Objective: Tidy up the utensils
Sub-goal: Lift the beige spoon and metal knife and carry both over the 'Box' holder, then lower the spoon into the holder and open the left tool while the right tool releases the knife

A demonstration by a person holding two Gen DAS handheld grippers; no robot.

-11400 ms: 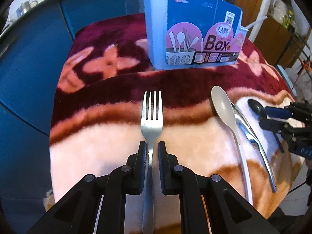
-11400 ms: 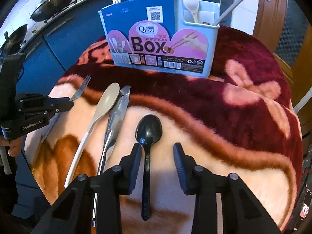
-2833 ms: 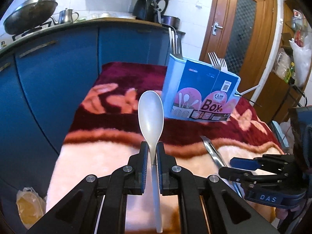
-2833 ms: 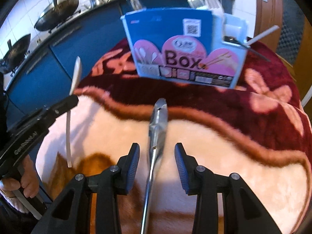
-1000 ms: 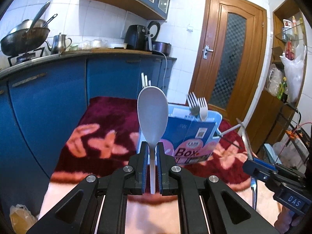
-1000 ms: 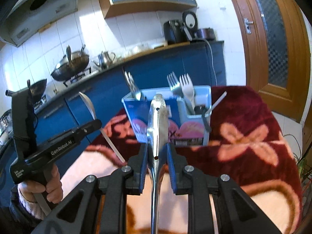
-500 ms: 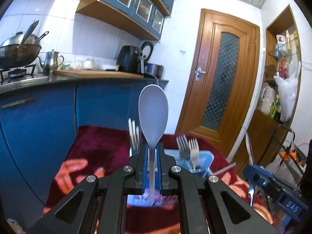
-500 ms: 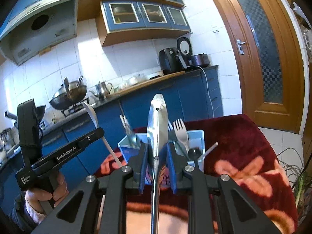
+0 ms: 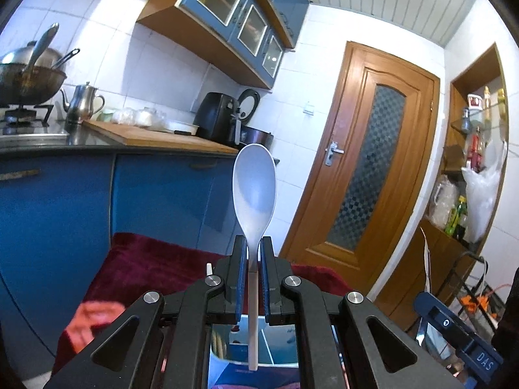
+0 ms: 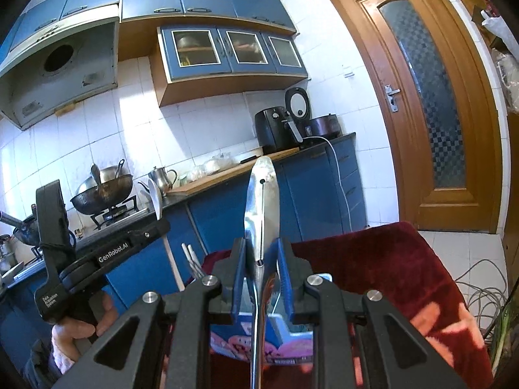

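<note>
Two grippers stood clamped: "GenRobot.AI" left gripper (image 9: pixel 254 259) on a white spoon (image 9: pixel 254 188), "DAS" right gripper (image 10: pixel 262 259) on steel tongs (image 10: pixel 261 207).

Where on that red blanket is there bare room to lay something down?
The maroon blanket lies bare right of the utensil box, toward the door, and also left of it, toward the blue cabinets. The box itself is crowded: chopsticks already stand in it.
</note>
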